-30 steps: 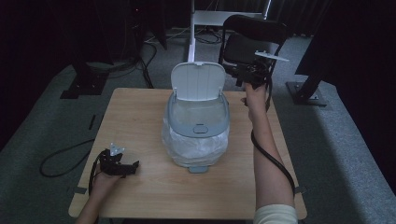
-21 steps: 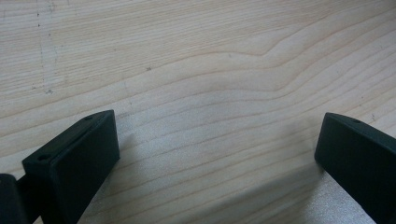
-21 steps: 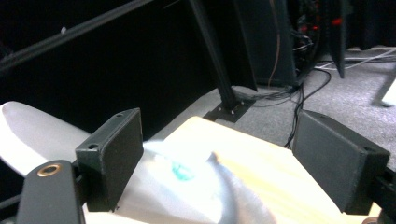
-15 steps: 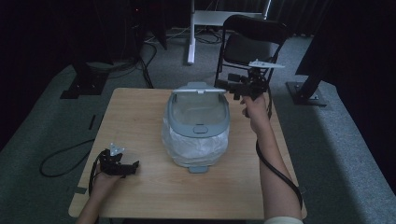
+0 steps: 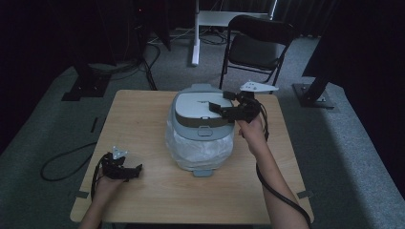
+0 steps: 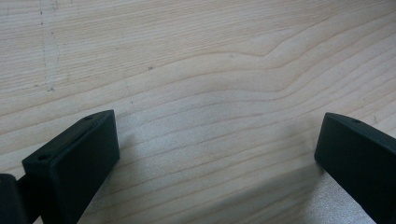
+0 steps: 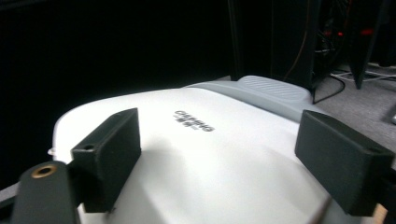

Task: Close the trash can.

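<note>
A light wooden tabletop [image 5: 143, 119] fills the middle of the high view; on it, slightly right of centre, stands a white and grey rice cooker [image 5: 200, 131], its lower body wrapped in clear plastic, its lid [image 5: 198, 107] lying down over the pot, latch facing me; the cooker's long axis runs from my edge of the tabletop toward the far hinge. My right gripper [image 5: 224, 110] is by far the nearer one; it reaches in from the cooker's right side, jaws spread wide, hovering just above the lid; in the right gripper view the lid's white top [image 7: 187, 154] lies directly below and ahead of me. My left gripper [image 5: 119, 168] rests well apart at the near left corner, jaws spread over bare wood, holding nothing.
</note>
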A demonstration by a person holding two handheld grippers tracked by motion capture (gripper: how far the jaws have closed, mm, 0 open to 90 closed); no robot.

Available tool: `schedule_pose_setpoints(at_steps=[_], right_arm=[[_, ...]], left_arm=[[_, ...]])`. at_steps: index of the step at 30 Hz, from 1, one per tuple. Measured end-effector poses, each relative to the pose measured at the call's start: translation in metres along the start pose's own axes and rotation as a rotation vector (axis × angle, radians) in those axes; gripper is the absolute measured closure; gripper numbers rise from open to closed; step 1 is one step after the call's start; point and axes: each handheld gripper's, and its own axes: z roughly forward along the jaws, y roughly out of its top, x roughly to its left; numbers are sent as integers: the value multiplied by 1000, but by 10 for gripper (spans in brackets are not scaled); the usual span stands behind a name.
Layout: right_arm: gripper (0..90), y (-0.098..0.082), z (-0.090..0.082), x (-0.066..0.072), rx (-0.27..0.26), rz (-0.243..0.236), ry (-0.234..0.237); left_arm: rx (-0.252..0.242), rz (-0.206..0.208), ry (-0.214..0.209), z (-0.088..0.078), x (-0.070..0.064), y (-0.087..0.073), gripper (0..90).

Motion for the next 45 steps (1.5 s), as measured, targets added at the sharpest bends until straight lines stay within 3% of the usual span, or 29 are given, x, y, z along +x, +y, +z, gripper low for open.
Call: schedule_pose_setpoints(at_steps=[7,17,27,32,35,45], right_arm=[[136,-6,2,13,3,-29,5],[131,-8,6,29,42,-114,-45],[123,-9,5,34,57,-136,-44],[119,-9,5,38,87,-153,-72],[109,-12,6,44,119,-195,-107],[109,-13,4,48,123,-196,-124]], left_arm=[[0,-3,3,1,0,1,7],[-1,-4,3,0,0,0,7],[-1,-3,4,-1,0,-1,7],[-1,-3,4,-1,0,-1,7],[-1,-3,4,-1,0,-1,7],[-1,-2,5,-1,0,-2,7]])
